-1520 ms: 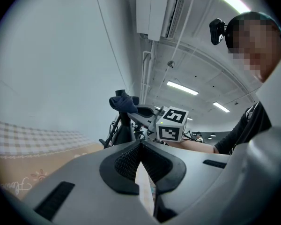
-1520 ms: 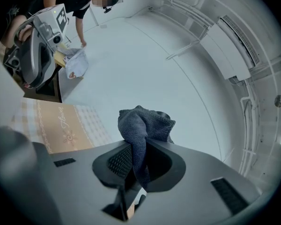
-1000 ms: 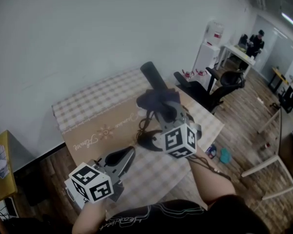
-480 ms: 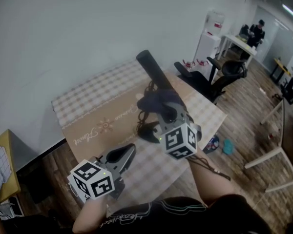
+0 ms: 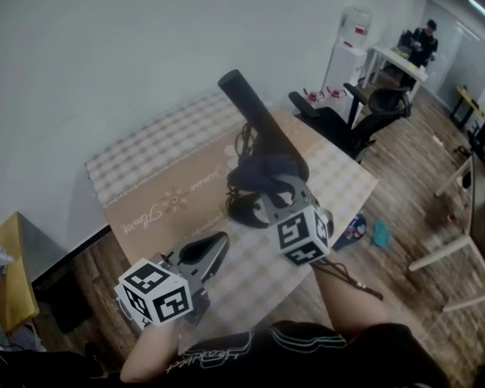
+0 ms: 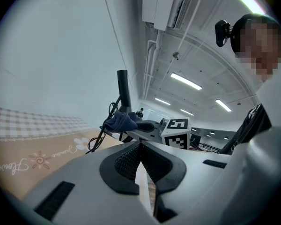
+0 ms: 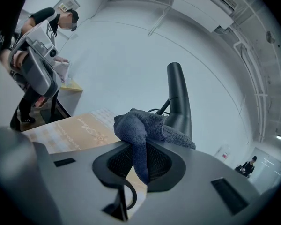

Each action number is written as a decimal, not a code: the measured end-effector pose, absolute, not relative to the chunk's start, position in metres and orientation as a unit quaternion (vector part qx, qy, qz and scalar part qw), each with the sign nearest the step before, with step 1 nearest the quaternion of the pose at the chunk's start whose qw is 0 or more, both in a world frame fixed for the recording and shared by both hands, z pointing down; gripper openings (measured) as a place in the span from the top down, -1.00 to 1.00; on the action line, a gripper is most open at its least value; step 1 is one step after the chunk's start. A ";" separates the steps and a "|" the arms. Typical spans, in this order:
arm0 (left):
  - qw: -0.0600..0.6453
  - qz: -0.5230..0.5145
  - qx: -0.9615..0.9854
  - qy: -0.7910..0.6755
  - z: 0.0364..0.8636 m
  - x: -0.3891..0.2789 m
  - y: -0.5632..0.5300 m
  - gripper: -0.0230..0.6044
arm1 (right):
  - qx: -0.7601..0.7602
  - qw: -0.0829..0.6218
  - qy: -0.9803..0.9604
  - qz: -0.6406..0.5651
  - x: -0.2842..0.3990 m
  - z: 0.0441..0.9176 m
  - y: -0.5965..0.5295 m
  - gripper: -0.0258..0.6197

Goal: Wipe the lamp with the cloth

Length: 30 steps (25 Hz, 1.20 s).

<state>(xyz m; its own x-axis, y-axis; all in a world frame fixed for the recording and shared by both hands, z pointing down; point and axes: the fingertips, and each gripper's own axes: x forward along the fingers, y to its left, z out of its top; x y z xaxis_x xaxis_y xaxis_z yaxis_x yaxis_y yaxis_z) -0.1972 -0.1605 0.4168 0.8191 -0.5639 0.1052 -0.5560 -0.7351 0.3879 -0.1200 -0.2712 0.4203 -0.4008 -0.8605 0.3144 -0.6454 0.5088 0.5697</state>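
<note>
The black lamp (image 5: 259, 124) stands on the table, its long tube head slanting up and away from its round base (image 5: 244, 214). A dark blue cloth (image 5: 263, 170) is pressed against the lower part of the tube, with my right gripper (image 5: 272, 187) shut on it. In the right gripper view the cloth (image 7: 141, 125) bunches over the jaws in front of the lamp tube (image 7: 179, 100). My left gripper (image 5: 213, 246) hovers over the table's near side, apart from the lamp, shut with nothing in it. In the left gripper view its jaws (image 6: 139, 149) point toward the lamp (image 6: 123, 90) and the cloth (image 6: 120, 123).
The table (image 5: 137, 176) has a checked cover with a tan runner. The lamp's black cable (image 5: 241, 140) lies coiled behind the base. A black office chair (image 5: 352, 132) stands past the table's right end, and a yellow stand (image 5: 4, 273) stands at the left.
My right gripper has slid the cloth down the lamp tube, away from its top end and toward the base. The left gripper has stayed in place.
</note>
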 end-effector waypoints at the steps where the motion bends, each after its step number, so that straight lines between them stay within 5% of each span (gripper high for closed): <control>1: 0.205 -0.009 0.931 -0.301 0.417 -0.197 -0.160 0.93 | 0.460 0.296 -0.818 -0.177 -0.119 0.424 -0.270 0.74; 9: 0.206 -0.006 0.932 -0.299 0.417 -0.195 -0.156 0.93 | 0.438 0.265 -0.856 -0.070 -0.116 0.444 -0.256 0.74; 15: 0.211 -0.014 0.928 -0.307 0.418 -0.201 -0.149 0.93 | 0.416 0.173 -0.891 0.052 -0.110 0.448 -0.230 0.74; 30: 0.206 -0.012 0.924 -0.322 0.410 -0.171 -0.148 0.93 | 0.373 0.058 -0.923 0.078 -0.071 0.410 -0.194 0.74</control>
<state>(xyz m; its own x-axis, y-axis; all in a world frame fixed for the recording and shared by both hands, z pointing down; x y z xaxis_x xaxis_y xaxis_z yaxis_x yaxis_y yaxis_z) -0.1712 -0.1477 0.4098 0.7919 -0.6005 0.1111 -0.5906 -0.7069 0.3891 -0.0709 -0.1939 0.4100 -0.7149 -0.6797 0.1644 -0.6976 0.7094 -0.1007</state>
